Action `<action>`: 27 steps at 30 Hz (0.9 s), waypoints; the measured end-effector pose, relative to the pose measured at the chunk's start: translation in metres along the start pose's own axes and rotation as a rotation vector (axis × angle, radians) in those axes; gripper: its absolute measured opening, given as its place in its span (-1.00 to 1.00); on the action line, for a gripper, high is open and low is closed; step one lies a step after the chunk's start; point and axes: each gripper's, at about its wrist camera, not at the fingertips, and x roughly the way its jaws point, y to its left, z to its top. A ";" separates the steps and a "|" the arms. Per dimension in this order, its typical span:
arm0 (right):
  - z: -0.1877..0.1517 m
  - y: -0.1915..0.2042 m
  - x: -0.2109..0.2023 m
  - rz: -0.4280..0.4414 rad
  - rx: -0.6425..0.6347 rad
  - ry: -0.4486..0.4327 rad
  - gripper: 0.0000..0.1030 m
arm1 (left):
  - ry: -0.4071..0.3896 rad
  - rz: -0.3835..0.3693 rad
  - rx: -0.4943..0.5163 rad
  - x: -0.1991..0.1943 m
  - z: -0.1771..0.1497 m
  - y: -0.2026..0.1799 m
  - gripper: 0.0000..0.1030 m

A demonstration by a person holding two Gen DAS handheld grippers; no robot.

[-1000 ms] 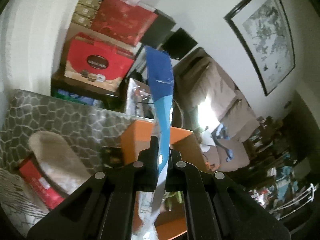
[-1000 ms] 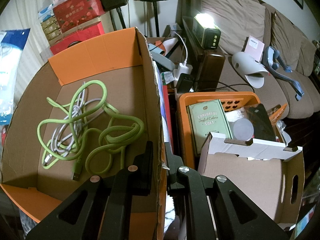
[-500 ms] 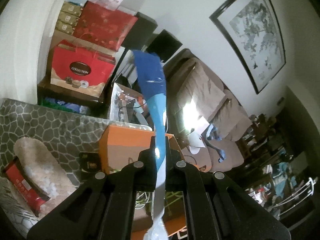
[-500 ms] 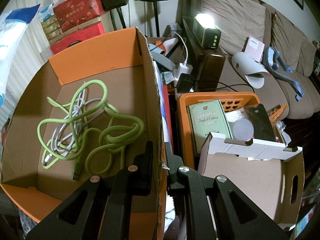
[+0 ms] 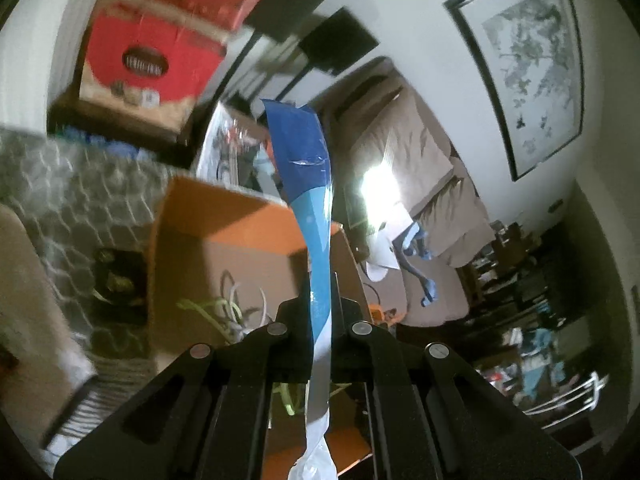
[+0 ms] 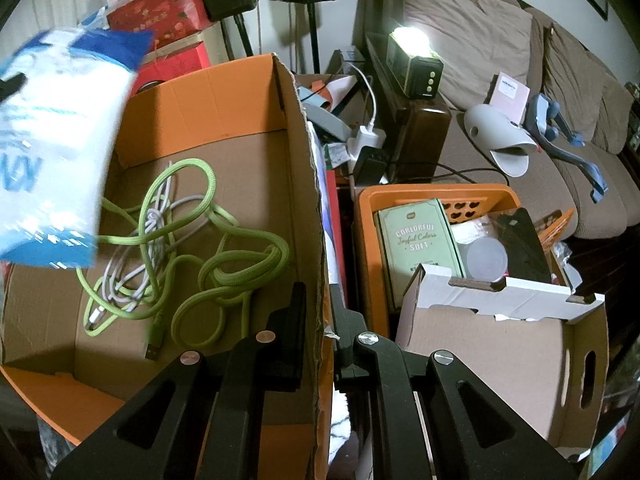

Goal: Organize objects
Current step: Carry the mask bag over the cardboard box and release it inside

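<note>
Blue packet (image 6: 56, 152) has moved over the orange box (image 6: 224, 92).

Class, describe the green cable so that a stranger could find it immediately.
Start at the big orange cardboard box, whose right wall the right gripper pinches. On its floor lies the green cable, tangled with a thin white cable; it is thicker, braided and lime-coloured.

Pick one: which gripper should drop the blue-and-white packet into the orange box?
Left. The left gripper is shut on the blue-and-white packet, which hangs over the orange box. The right gripper clamps the box wall, steadying it.
</note>
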 end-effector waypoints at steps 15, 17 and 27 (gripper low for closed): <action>0.000 0.000 0.000 -0.001 0.000 0.000 -0.82 | 0.132 0.176 0.024 0.056 -0.019 0.010 -0.88; 0.000 0.000 0.000 -0.001 0.000 0.000 -0.82 | 0.164 0.213 0.050 0.062 -0.023 0.007 -0.86; 0.000 0.000 0.000 -0.001 0.000 0.000 -0.81 | 0.173 0.523 0.364 0.063 -0.049 -0.026 0.05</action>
